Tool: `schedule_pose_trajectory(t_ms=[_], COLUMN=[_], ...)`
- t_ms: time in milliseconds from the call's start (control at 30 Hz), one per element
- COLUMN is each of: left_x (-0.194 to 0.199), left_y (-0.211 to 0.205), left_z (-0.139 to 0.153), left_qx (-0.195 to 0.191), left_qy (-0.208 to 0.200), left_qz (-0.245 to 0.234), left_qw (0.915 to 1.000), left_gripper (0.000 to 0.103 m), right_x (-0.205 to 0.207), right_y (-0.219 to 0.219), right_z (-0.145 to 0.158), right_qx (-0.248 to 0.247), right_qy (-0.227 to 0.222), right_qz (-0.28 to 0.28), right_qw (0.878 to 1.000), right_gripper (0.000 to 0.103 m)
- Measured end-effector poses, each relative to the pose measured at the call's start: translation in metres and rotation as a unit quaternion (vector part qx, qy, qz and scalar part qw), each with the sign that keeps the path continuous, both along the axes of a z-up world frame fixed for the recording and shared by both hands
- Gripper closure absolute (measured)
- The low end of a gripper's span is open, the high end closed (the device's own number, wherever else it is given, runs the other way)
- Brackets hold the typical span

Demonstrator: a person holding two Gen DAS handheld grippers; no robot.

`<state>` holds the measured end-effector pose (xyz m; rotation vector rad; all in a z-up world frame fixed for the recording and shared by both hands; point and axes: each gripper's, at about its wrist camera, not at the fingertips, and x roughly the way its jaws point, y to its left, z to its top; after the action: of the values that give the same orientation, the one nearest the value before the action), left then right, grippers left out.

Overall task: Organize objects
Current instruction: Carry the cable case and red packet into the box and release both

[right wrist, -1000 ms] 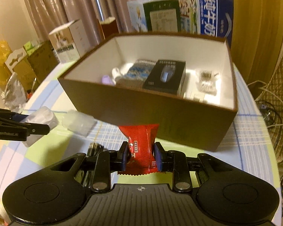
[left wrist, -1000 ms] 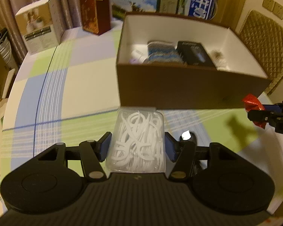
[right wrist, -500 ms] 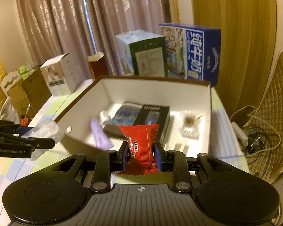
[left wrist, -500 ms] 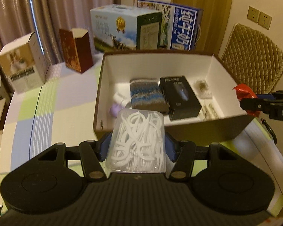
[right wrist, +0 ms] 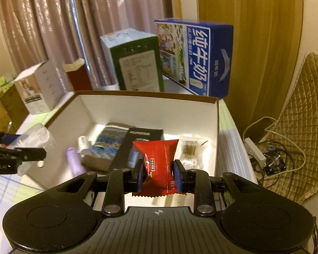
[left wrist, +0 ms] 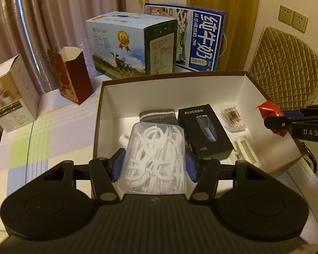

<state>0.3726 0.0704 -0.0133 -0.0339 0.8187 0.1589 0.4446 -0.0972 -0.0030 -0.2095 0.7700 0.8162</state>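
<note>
From my left wrist camera, two milk cartons stand behind the brown box (left wrist: 203,75): a green-and-white one (left wrist: 131,44) and a blue one (left wrist: 193,36). A dark red carton (left wrist: 71,78) and a white carton (left wrist: 9,101) stand to the left on the checked tablecloth (left wrist: 53,131). Inside the white-lined box lie a striped knit roll (left wrist: 158,115), a black shaver box (left wrist: 203,131) and a bag of cotton swabs (left wrist: 233,116). My left gripper (left wrist: 154,166) pinches a clear floss-pick case (left wrist: 155,158), full of white picks, held above the box's near left part. My right gripper (left wrist: 286,122) shows at the right edge with something red in it.

From my right wrist camera, the same cartons stand beyond the box (right wrist: 146,94), and a quilted chair (right wrist: 303,127) with cables on the floor (right wrist: 271,154) is at the right. My right gripper (right wrist: 159,174) is clamped on a red snack packet (right wrist: 158,163), crinkled and upright, above the box's near edge, with the shaver box (right wrist: 142,139) just beyond. A purple tube (right wrist: 73,160) lies blurred inside. My left gripper (right wrist: 31,153) enters from the left with the clear case (right wrist: 35,135).
</note>
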Motion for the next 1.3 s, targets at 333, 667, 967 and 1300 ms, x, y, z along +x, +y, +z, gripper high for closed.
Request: schedule_pose_trajectory(t_ms=[333, 667, 967, 1300], left_x=[0.054, 0.091, 0.103, 0.113], left_y=[0.007, 0.019, 0.024, 0.028], left_z=[-0.019, -0.031, -0.038, -0.043], left_qx=[0.019, 0.03, 0.022, 0.022], left_qy=[0.03, 0.047, 0.055, 0.052], left_qz=[-0.009, 0.0, 0.01, 0.02], left_qw=[0.9993, 0.9984, 0.9982, 0.9982], left_gripper=[0.049, 0.049, 0.049, 0.033], right_x=[0.036, 0.065, 0.075, 0.064], right_y=[0.026, 0.052, 0.054, 0.05], right_z=[-0.02, -0.031, -0.025, -0.029], right_qx=[-0.033, -0.035, -0.01, -0.015], right_qy=[-0.005, -0.019, -0.024, -0.022], right_qz=[-0.008, -0.02, -0.025, -0.014], right_qw=[0.999, 0.999, 0.999, 1.0], right_gripper=[0.077, 0.077, 0.052, 0.038])
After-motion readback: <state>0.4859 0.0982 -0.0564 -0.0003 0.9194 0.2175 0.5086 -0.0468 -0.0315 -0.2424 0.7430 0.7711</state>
